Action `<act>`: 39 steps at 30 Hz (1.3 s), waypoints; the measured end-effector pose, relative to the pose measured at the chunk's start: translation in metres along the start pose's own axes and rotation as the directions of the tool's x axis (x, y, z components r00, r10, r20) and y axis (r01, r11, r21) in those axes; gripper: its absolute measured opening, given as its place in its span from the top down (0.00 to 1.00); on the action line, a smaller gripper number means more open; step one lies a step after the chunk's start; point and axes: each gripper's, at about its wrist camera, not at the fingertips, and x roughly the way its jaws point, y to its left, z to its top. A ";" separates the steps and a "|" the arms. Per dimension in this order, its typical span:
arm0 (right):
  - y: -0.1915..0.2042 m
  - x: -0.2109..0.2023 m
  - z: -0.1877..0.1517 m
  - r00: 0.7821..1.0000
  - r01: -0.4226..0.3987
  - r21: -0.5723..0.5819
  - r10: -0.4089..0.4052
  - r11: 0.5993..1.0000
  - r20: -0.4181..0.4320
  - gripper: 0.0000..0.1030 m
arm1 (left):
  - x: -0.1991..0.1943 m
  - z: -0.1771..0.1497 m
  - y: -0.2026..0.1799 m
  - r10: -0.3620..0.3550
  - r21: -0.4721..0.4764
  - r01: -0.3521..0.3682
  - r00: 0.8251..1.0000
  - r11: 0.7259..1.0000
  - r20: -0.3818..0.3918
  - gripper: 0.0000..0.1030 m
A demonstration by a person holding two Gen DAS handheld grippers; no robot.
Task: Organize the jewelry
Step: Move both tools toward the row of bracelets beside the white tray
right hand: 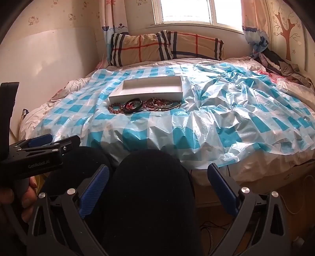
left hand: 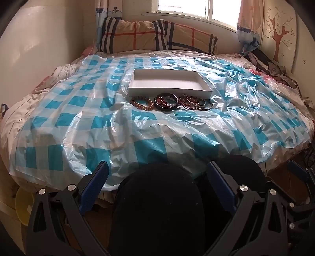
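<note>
Two grippers: both are hanging low by the person's dark knees, well apart from the bed things.
Left gripper point(left hand: 157, 181): its blue fingers point(left hand: 98, 183) are spreading wide and holding nothing.
Right gripper point(right hand: 157, 182): its blue fingers point(right hand: 220, 185) are spreading wide too, with nothing between them.
Hand point(right hand: 11, 197): it is showing at the left edge of the right camera, gripping the handle of the left gripper.
Box point(left hand: 169, 92): a white, flat, open box is lying on the blue and white checked plastic sheet point(left hand: 78, 122), near the middle of the bed.
Brown bead bracelet point(left hand: 142, 103): it is lying just in front of the box, at the left end of the row.
Dark bangles point(left hand: 167, 102): they are sitting in a small stack just right of the bead bracelet.
Thin rings and bangles point(left hand: 195, 102): they are piling up in a tangle at the right end, touching each other.
Pillow point(left hand: 155, 37): a striped tan pillow is leaning at the far end of the bed, under the window point(left hand: 196, 7).
Clothes point(left hand: 271, 67): a dark heap is lying in the far right corner.
</note>
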 end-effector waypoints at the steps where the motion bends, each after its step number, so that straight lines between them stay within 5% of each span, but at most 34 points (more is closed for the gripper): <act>1: -0.001 0.000 0.000 1.000 -0.001 0.001 0.001 1.000 -0.002 0.07 | 0.001 -0.001 0.000 -0.005 -0.006 0.005 1.000 1.000 -0.006 0.07; 11: -0.003 -0.004 0.005 1.000 -0.010 0.004 0.010 1.000 0.009 0.07 | -0.003 0.000 -0.002 0.000 0.003 0.000 1.000 1.000 0.015 0.07; 23: -0.025 -0.012 0.064 0.991 -0.002 -0.010 0.004 1.000 0.130 0.07 | 0.000 0.025 0.007 0.017 0.020 -0.018 0.998 1.000 0.053 0.07; 39: -0.042 0.039 0.094 0.996 -0.036 0.012 0.035 0.999 0.081 0.07 | 0.037 0.043 -0.004 -0.017 -0.004 0.017 1.000 1.000 -0.024 0.07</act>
